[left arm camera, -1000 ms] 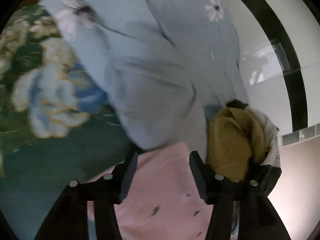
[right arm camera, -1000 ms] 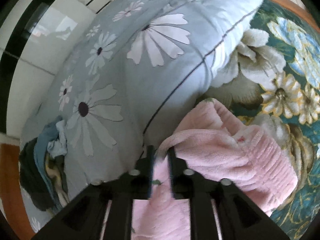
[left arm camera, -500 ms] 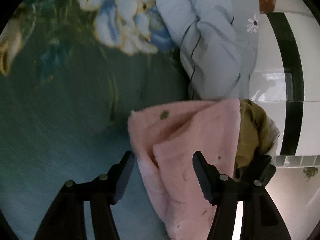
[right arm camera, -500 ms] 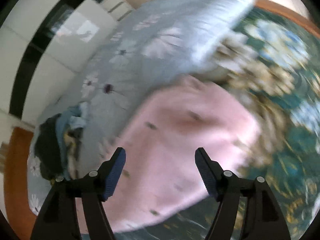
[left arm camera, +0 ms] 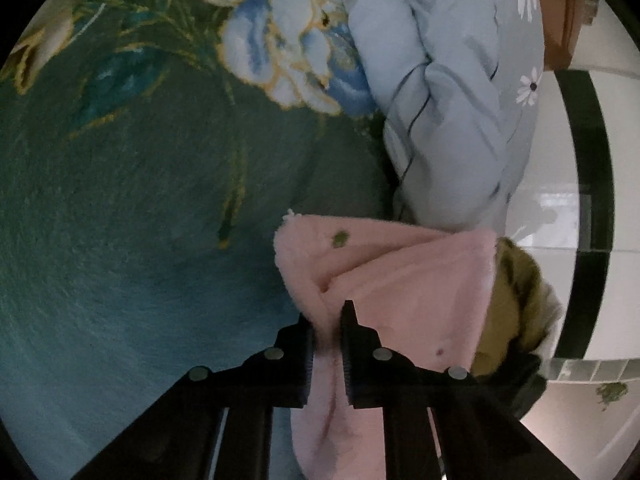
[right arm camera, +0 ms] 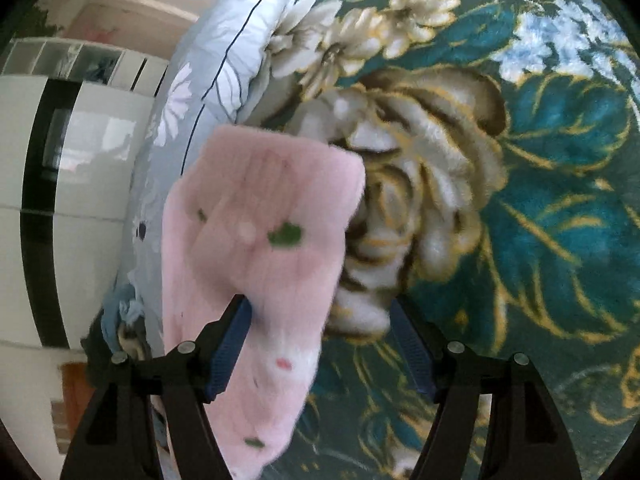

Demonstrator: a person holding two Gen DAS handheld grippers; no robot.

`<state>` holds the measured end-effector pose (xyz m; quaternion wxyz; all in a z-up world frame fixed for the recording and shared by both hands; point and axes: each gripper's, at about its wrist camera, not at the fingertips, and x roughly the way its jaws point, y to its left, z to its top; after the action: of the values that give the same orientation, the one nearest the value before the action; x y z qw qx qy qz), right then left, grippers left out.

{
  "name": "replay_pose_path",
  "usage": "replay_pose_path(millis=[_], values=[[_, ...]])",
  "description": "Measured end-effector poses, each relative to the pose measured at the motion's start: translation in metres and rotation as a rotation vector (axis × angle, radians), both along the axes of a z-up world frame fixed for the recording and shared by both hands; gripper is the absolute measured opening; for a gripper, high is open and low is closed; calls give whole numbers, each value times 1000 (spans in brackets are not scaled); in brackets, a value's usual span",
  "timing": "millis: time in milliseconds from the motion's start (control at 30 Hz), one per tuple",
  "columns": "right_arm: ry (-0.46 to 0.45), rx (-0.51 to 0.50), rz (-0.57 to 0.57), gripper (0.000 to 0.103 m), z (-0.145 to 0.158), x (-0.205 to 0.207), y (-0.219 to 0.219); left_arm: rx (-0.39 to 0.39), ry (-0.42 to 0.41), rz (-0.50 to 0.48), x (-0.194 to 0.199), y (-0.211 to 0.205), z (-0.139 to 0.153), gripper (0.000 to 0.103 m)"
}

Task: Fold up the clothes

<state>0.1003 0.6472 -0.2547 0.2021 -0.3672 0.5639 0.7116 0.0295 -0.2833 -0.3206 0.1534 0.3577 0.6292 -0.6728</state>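
Teal floral bed cover [left arm camera: 120, 220] underneath, pale-blue daisy quilt [left arm camera: 452, 92] at 1 o'clock. Left hand-held gripper [left arm camera: 327, 344] clenched on pink fleece garment [left arm camera: 400, 280]; right hand-held gripper [right arm camera: 320, 344] spread, garment [right arm camera: 260, 248] draped over its left finger. Mid-fold, probably; next: right regrips a free edge.

- The right gripper [right arm camera: 320, 320] has its jaws spread wide, blue pads facing inward.
- A pink fleece garment [right arm camera: 260, 240] with small green and red specks lies across the left finger [right arm camera: 230, 344] — blurred, so whether it touches the pad is unclear.
- Beneath it is a teal floral blanket [right arm camera: 540, 220].
- A pale blue daisy-print quilt [right arm camera: 224, 52] is bunched at the upper left, touching the garment's edge.
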Motion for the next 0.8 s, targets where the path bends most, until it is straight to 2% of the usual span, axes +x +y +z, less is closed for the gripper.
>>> replay_pose_path(millis=[100, 167, 200, 233, 333, 433, 533, 633, 700, 800], values=[[18, -8, -51, 73, -1, -9, 5, -1, 20, -2, 0, -1, 9, 12], [14, -13, -60, 65, 1, -18, 6, -16, 31, -14, -2, 0, 18, 12], [10, -14, -55, 43, 3, -24, 7, -20, 40, -17, -2, 1, 23, 12], [3, -15, -49, 27, 5, -30, 7, -22, 47, -18, -2, 3, 27, 12], [8, 2, -3, 16, 24, -45, 5, -33, 65, -18, 0, 5, 47, 11], [75, 23, 71, 14, 57, -56, 3, -60, 112, -36, 0, -1, 69, 10], [170, 52, 145, 14, 93, -49, -1, -113, 179, -65, 12, -4, 93, 10], [225, 78, 210, 14, 108, -28, -7, -191, 182, -91, 47, -18, 111, 10], [168, 92, 230, 14, 95, -10, -8, -233, 134, -97, 79, -24, 104, 10], [31, 13, 181, 14, 44, 16, -3, -180, 24, -69, 119, -39, 62, 10]])
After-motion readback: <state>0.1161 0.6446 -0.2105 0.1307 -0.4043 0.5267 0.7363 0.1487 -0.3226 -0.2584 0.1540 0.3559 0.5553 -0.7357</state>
